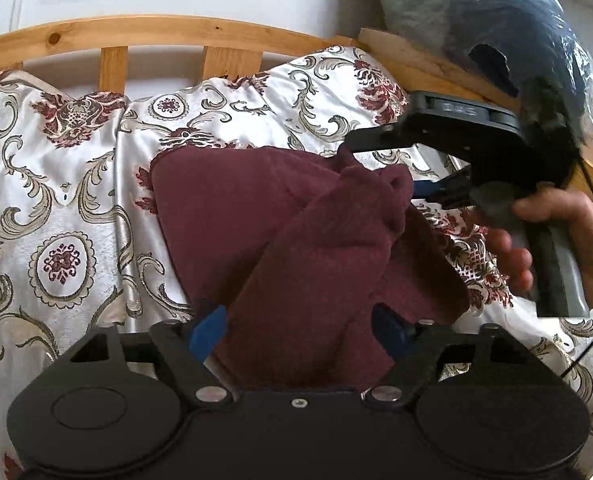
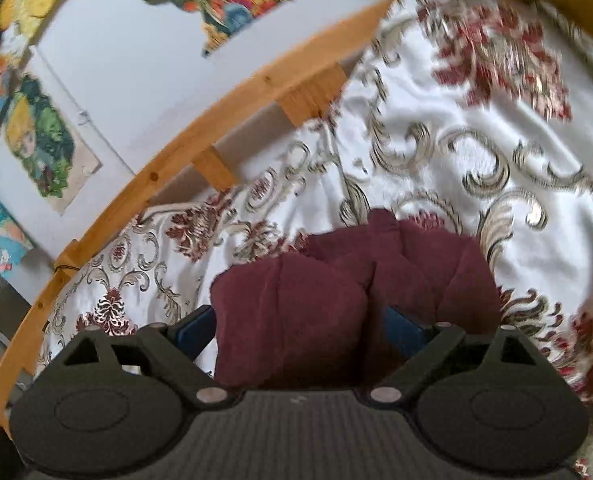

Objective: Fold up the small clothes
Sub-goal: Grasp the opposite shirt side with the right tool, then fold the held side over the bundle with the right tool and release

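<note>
Left wrist view looks down at a maroon garment (image 1: 256, 208), a soft ribbed knit, lying rumpled on the bed's satiny white bedspread (image 1: 56, 184) with its swirly gold scrolls and dark red floral medallions. One long fold of the knit runs up between the left tongs (image 1: 296, 328), and the blue pads (image 1: 206, 330) sit on either side of it with the jaws fairly wide; can't tell if they actually press on the cloth. Over on the right, a hand (image 1: 568, 240) holds the other tool's grey handle, and the right tongs (image 1: 428, 190) hang just beside the bunched-up end of the garment, jaws spread and nothing pinched. Right wrist view is tilted and blurry, but the same lumpy maroon knit fills the gap between its blue pads (image 2: 406, 330). Behind it all curves the pine bed frame (image 1: 156, 30) with flat slats.
</note>
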`<action>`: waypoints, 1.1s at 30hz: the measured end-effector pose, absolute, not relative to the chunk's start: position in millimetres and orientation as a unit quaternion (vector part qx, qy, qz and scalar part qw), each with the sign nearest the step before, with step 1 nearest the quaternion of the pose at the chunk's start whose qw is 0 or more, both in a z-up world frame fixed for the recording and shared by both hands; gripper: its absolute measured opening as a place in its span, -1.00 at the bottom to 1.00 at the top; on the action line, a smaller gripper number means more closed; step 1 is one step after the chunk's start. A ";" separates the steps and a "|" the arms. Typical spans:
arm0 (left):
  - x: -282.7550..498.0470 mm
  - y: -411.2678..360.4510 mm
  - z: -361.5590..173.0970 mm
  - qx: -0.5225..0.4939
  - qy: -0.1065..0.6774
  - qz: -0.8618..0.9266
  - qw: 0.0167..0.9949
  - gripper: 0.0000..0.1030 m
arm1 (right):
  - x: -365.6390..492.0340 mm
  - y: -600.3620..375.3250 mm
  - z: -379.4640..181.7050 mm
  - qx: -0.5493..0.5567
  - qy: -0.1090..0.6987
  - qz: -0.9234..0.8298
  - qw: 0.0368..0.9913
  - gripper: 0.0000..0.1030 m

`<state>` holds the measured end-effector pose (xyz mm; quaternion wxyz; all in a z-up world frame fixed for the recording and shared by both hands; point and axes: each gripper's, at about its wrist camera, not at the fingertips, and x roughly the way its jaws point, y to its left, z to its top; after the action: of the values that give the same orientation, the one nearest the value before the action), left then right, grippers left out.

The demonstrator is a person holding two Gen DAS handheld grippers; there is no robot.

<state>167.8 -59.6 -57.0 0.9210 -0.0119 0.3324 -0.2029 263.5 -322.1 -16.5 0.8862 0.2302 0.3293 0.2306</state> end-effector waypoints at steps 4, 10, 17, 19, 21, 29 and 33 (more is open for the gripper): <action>168.2 -62.8 -59.4 0.000 0.339 -0.203 0.919 0.22 | 289.4 -315.8 -32.5 0.230 0.372 0.233 0.869 0.56; 164.8 -63.5 -60.5 0.013 0.336 -0.207 0.919 0.07 | 301.8 -303.8 -41.1 0.203 0.380 0.219 0.875 -0.01; 160.3 -68.0 -60.9 0.015 0.326 -0.220 0.919 0.05 | 292.5 -297.1 -28.5 0.148 0.346 0.221 0.900 -0.64; 158.3 -68.2 -59.9 0.010 0.321 -0.228 0.919 0.05 | 283.2 -295.4 -18.0 0.117 0.316 0.222 0.915 -0.76; 156.9 -68.8 -59.2 0.006 0.316 -0.235 0.919 0.05 | 274.0 -297.9 -8.5 0.101 0.290 0.232 0.923 -0.76; 158.0 -82.3 -58.4 -0.013 0.300 -0.264 0.917 0.06 | 251.3 -330.5 -3.6 0.100 0.262 0.204 0.938 -0.79; 152.1 -91.6 -59.5 -0.011 0.289 -0.287 0.913 0.10 | 249.1 -349.7 -11.0 0.103 0.263 0.182 0.942 -0.82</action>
<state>152.1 -91.6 -59.5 0.9131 -0.0110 0.2894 -0.2872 249.1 -349.7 -11.0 0.9418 0.1033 0.2633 0.1815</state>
